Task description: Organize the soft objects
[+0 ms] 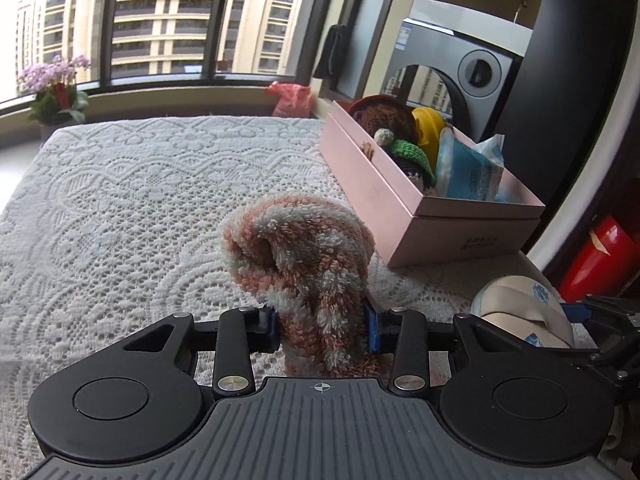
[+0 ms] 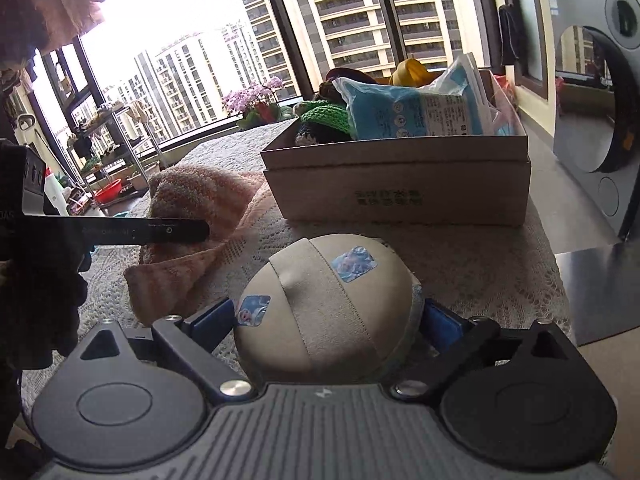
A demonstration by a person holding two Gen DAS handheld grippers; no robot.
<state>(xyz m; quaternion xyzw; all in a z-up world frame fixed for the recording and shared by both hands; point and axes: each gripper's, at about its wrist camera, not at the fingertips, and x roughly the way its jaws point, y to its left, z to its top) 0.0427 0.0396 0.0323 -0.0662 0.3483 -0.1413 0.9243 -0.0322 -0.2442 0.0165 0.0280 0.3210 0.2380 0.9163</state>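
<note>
Left tool (image 1: 320, 330) clamped fuzzy sock (image 1: 304, 256) | right tool (image 2: 328, 320) gripped cap (image 2: 328, 308) | risk: full box (image 2: 400, 184) ahead, items could spill.

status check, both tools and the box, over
Left tool shut on fuzzy pink towel, lifted off lace cloth. Right tool shut on beige cap. Pink box ahead, open, already crowded; path looks clear.
</note>
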